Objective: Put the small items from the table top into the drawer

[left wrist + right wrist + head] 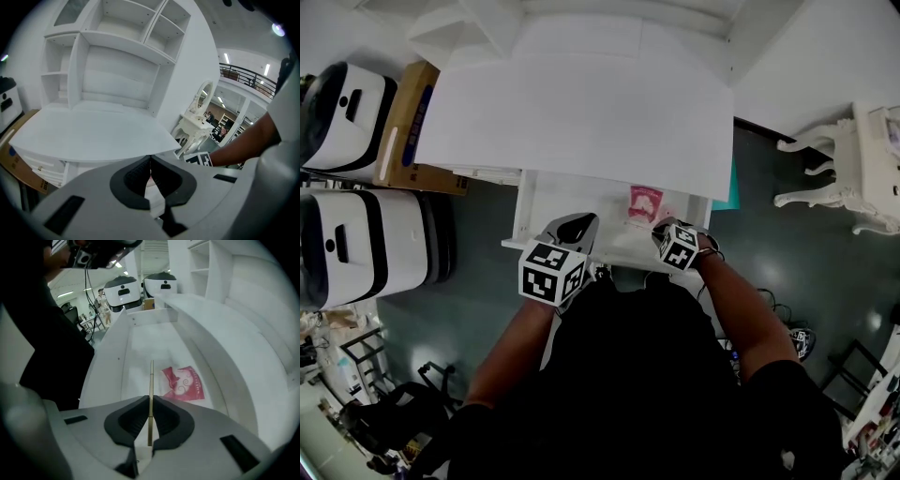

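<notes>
Lower right gripper (150,401), clamped on thin tan strip (151,378), onto drawer (136,338) floor between pink packet (183,384) and front edge; keep closed, empty left gripper (150,161) clear.

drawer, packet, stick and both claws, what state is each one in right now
drawer: pulled open under the table top
pink packet: lying flat on the drawer floor, not held
thin stick: clamped in the right claw, pointing along the drawer
right claw: shut on the thin stick
left claw: shut, tips together, nothing between them
</notes>
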The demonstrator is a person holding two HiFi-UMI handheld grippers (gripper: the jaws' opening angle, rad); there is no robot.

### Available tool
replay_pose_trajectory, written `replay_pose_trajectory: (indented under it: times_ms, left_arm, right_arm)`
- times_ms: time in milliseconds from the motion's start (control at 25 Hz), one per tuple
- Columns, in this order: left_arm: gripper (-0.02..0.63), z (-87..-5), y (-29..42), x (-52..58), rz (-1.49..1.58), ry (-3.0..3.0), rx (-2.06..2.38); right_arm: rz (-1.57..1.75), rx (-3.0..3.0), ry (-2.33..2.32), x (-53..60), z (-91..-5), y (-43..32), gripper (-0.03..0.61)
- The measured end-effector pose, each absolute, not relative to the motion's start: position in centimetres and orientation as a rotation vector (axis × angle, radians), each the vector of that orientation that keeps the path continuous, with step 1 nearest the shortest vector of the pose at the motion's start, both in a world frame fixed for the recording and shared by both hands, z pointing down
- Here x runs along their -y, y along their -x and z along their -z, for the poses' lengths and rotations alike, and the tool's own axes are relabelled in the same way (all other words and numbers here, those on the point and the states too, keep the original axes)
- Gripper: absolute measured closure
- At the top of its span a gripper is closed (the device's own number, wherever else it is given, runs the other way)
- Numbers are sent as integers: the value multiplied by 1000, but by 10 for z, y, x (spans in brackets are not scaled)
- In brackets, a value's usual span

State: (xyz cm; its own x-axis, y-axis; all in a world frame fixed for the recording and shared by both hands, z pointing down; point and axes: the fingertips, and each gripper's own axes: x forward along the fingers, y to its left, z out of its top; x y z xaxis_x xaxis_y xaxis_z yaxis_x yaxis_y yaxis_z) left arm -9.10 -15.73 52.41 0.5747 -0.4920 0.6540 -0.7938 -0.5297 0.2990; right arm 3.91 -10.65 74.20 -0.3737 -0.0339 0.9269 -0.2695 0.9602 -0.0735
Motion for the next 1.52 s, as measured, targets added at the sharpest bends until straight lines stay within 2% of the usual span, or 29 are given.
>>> replay_pose_trajectory:
  times_ms: [760,1200,1520]
  left_arm:
    - [603,-527,115,138,-660,-2109,1130]
    - [603,-532,114,136,-667,-2134,1090]
    - [603,-527,103,146,-653,-2213,1012]
  right_arm:
    - [-163,1805,-61,89,-809,-42,532]
    - [-211,1810,-141,93,-806,-42,531]
    - [-314,1881,-376,108,-767,-54,531]
